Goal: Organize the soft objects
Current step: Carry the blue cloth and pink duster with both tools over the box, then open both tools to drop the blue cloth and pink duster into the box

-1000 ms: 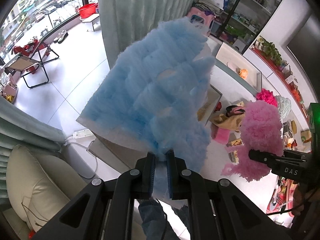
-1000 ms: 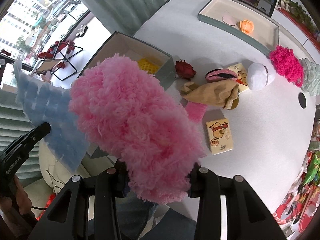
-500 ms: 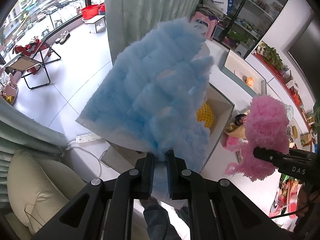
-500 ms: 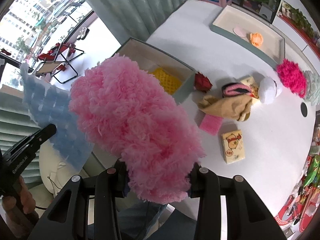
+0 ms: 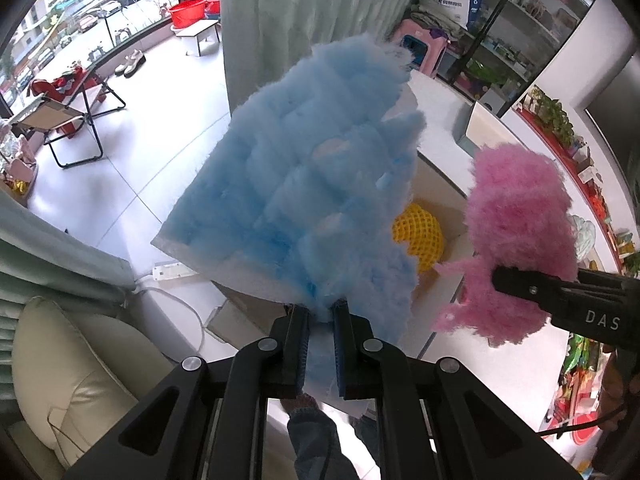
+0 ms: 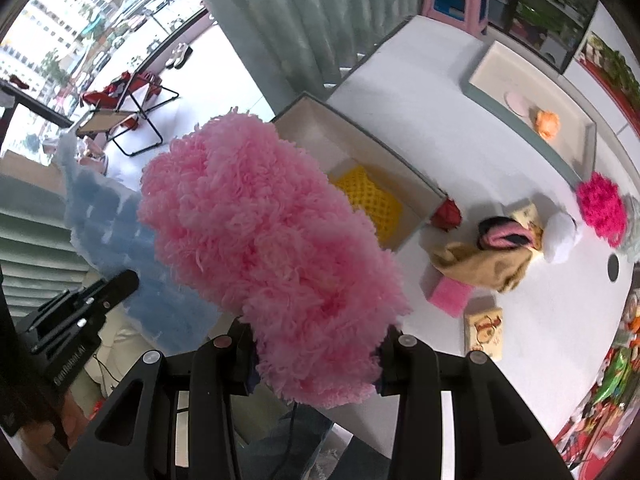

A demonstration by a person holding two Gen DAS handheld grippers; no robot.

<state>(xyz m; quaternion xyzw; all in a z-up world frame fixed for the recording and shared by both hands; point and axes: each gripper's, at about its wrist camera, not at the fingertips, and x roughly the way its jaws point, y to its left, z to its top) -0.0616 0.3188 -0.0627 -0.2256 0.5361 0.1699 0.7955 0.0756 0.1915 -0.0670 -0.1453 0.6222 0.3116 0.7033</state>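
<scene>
Both grippers have carried their loads sideways since a second ago, so the open grey-walled cardboard box (image 5: 452,200) that was mostly hidden behind the blue piece now shows beside it, with the yellow mesh sponge (image 5: 420,236) visible inside. From the left wrist camera, the left gripper (image 5: 321,320) is clenched tight on the lower edge of a fluffy light-blue pad with a white backing (image 5: 312,184), which stands up from the jaws and fills the middle of the view, above the near end of the box. To its right, the right gripper (image 5: 516,280) reaches in from the side, grasping a shaggy pink yarn mop pad (image 5: 516,232) held in the air over the white table (image 5: 440,128). A cream cushion (image 5: 60,360) sits at lower left, and a folding chair (image 5: 68,120) stands on the floor beyond. From the right wrist camera, the right gripper (image 6: 316,360) has its jaws partly apart, pressed against both sides of the pink pad (image 6: 264,248), which rises from them and covers part of the box (image 6: 360,140). The yellow sponge (image 6: 372,200) lies in the box, just beside the pad's edge in this view. On the left, the left gripper (image 6: 124,280) holds the blue pad (image 6: 116,216). Loose on the table (image 6: 420,120) lie a tan cloth (image 6: 484,264), a small pink sponge (image 6: 450,298), a magenta pompom (image 6: 602,204) and a printed card packet (image 6: 484,332). A long grey tray (image 6: 520,120) sits farther back.
</scene>
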